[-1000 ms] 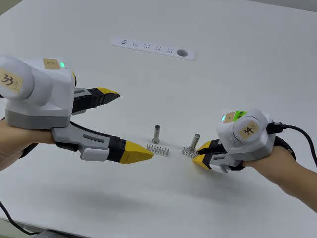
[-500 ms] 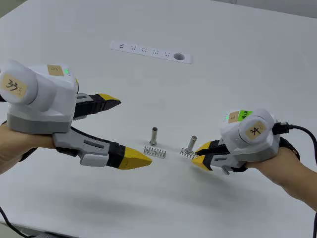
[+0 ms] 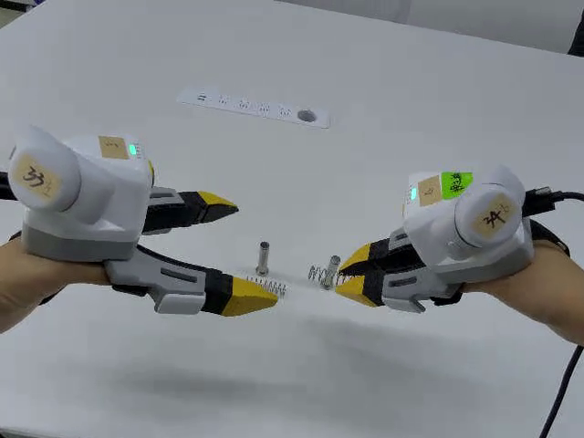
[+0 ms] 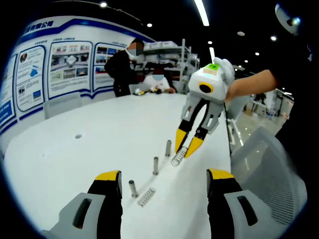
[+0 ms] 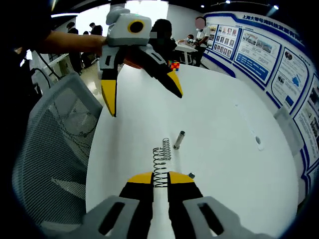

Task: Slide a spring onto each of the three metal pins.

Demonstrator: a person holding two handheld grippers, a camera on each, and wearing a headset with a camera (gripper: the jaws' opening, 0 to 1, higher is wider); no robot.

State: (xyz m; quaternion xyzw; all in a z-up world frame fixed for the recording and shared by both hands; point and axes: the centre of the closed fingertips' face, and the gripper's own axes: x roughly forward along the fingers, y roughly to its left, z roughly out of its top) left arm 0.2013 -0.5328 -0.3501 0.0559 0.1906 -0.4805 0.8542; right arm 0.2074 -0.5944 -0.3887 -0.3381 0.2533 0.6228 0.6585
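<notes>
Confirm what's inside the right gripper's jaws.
A spring, pinched at one end by the right gripper, the rest sticking out forward. The pinched coils are covered by the jaws, so how far in it sits can't be seen.

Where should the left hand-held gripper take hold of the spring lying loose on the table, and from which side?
Probably near one end of the loose spring, jaws across its coils, coming from above: it lies flat, and that leaves the other end free for a pin. The left hand-held gripper is open.
</notes>
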